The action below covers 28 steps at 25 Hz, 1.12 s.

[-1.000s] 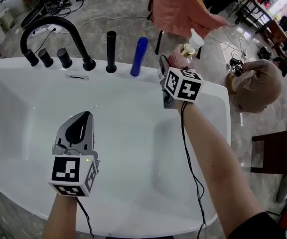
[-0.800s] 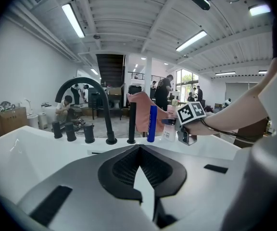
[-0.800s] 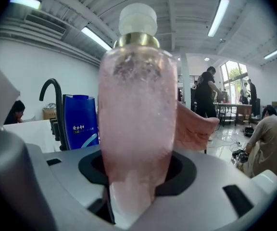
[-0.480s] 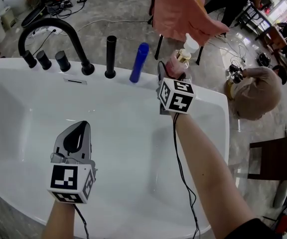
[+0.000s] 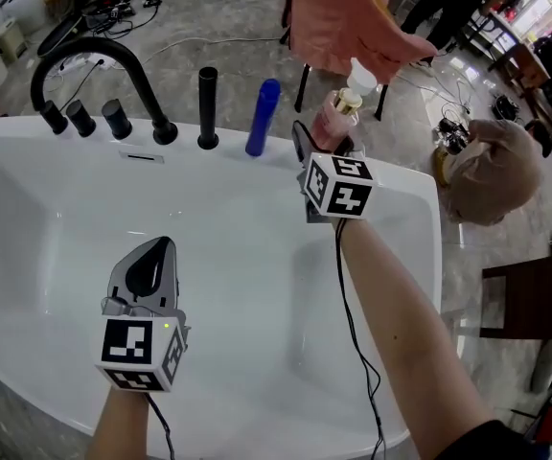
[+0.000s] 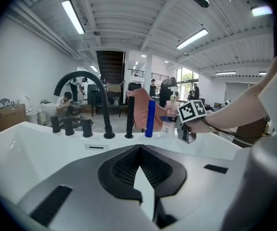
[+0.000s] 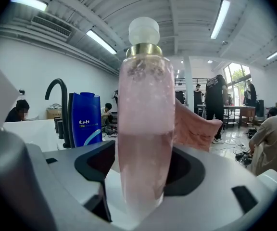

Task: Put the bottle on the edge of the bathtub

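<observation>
A pink bottle [image 5: 332, 115] with a gold collar and white cap stands upright on the far rim of the white bathtub [image 5: 84, 147], right of a blue bottle [image 5: 263, 118]. My right gripper [image 5: 324, 138] is around its lower body. The jaws have just been opening, and in the right gripper view the pink bottle [image 7: 145, 129] stands between the spread jaws of that gripper [image 7: 143, 177], which no longer clamp it. My left gripper [image 5: 161, 247] hovers over the tub's basin, shut and empty, and the left gripper view shows its tips [image 6: 138, 150] meeting.
A black arched faucet [image 5: 94, 51], several black knobs [image 5: 84, 118] and a black shower handle [image 5: 207, 108] line the far rim. Behind it hangs a pink cloth [image 5: 343, 17]. A person crouches at the right [image 5: 496, 171], beside a dark chair [image 5: 535, 295].
The right gripper's jaws have spread wider around the pink bottle, which stays standing on the rim. Both hands have kept about their places.
</observation>
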Available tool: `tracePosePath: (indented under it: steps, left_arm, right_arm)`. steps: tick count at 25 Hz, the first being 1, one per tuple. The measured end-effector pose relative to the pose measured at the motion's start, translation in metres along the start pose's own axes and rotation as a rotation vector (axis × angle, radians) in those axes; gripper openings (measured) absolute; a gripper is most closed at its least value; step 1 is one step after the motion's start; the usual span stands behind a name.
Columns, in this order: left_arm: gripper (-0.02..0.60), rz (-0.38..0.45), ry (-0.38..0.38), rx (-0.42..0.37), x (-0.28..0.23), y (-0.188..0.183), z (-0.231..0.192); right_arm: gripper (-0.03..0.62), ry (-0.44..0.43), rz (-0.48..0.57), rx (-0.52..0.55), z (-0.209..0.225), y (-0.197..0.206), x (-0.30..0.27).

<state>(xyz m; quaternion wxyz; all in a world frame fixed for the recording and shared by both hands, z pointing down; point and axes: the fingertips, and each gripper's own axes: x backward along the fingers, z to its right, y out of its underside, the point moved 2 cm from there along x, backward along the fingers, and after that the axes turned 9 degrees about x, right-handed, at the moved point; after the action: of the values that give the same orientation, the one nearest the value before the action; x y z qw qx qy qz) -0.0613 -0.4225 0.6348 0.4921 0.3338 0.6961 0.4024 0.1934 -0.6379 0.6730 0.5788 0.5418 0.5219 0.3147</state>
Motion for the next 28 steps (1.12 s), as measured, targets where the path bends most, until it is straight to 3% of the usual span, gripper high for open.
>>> tracePosePath:
  steps: [10,20,28]
  left_arm:
    - [0.015,-0.010,0.034,0.022,0.027,-0.015,0.008]
    - [0.015,0.023,0.162,0.017,0.080,-0.079,0.041]
    - [0.015,0.070,0.244,0.039,0.125,-0.132,0.064]
  right_arm:
    - [0.311,0.018,-0.060,-0.037,-0.004,-0.012,0.047]
    - [0.311,-0.005,-0.057,-0.048,-0.029,-0.092,0.148]
    - [0.310,0.015,-0.031,-0.137,-0.043,-0.154,0.242]
